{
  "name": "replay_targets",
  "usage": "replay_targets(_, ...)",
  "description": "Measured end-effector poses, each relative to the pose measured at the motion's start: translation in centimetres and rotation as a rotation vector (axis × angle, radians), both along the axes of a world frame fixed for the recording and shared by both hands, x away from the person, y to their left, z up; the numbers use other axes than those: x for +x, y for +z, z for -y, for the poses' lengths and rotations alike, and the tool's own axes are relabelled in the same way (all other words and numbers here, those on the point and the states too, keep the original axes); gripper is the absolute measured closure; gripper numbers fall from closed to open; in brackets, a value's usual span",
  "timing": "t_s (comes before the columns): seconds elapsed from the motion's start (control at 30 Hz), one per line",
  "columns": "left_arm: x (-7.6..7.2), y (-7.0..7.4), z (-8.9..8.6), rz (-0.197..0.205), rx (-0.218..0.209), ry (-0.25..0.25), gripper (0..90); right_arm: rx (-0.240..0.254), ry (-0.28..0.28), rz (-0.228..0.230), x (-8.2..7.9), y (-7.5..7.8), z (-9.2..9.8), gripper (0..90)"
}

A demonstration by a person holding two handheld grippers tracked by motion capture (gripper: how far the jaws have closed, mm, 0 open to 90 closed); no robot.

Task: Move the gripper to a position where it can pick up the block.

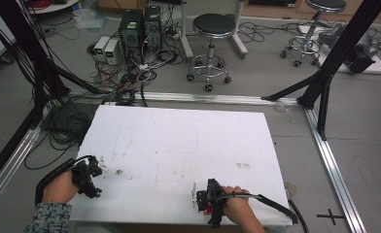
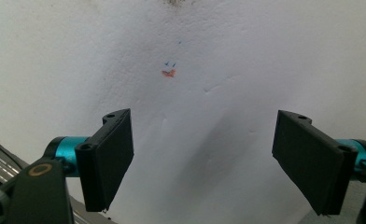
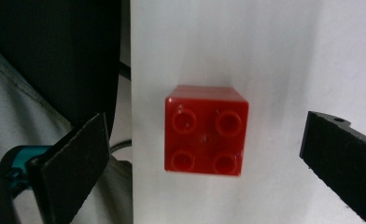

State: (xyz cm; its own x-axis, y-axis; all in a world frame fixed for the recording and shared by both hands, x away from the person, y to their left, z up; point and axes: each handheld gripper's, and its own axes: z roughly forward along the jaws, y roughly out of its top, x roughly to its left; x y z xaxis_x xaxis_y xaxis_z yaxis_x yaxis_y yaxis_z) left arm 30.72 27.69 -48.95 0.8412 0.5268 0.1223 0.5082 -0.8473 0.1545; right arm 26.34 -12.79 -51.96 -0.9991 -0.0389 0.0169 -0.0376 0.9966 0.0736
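From above, a white desk (image 1: pixel 179 145) lies under the camera, and the person's 2 hands come in at its near edge. The left hand (image 1: pixel 60 187) holds the left gripper (image 1: pixel 89 174) at the desk's near-left corner. The right hand (image 1: pixel 238 204) holds the right gripper (image 1: pixel 205 199) at the near edge, right of centre, with its black cable (image 1: pixel 276 205) curling off to the right.

In the high view, only a speck of red shows beneath the right gripper. The right gripper view makes it plain: a red brick (image 3: pixel 205 136) with 4 round studs on top, sitting flat on the white surface very near the desk's edge. The 2 black fingers (image 3: pixel 73 163) stand spread wide on either side of the brick, clear of it, touching nothing. To the left of the desk's edge in that view hangs grey fabric, with something dark above it.

The left gripper view shows what the overhead picture is too small to give: a small orange smear (image 2: pixel 168 73) with tiny blue flecks just above it on the bare white desk, ahead of the gripper. The left fingers (image 2: pixel 109 156) are spread wide too, with nothing between them but desk.

Beyond the desk, the high view has a black round stool (image 1: pixel 213 29), a second stool (image 1: pixel 320 19) to the right, 2 computer towers (image 1: pixel 140 26) and a tangle of cables (image 1: pixel 125 77) on the floor.
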Motion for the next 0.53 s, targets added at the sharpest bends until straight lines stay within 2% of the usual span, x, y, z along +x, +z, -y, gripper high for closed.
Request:
replay_targets(0.1, 0.0, -0.02, 0.01, -0.001, 0.0, 0.0, 20.9, 0.015, 0.024, 0.0, 0.03, -0.23, -0.32, 1.0)
replay_targets(0.17, 0.0, -0.03, 0.02, -0.002, 0.0, 0.001, 20.9, -0.002, 0.019, -0.002, -0.02, -0.3, -0.41, 1.0)
replay_targets(0.2, 0.01, -0.02, 0.01, -0.004, 0.0, -0.001, 20.9, -0.002, 0.04, 0.003, 0.08, -0.42, -0.44, 1.0)
replay_targets(0.3, 0.02, -0.03, 0.01, -0.007, 0.0, 0.001, 20.9, -0.025, 0.021, -0.003, -0.07, -0.5, -0.44, 1.0)
replay_targets(0.53, 0.03, -0.13, -0.02, -0.007, -0.002, 0.003, 20.9, -0.007, 0.024, 0.002, 0.08, -0.39, -0.45, 1.0)
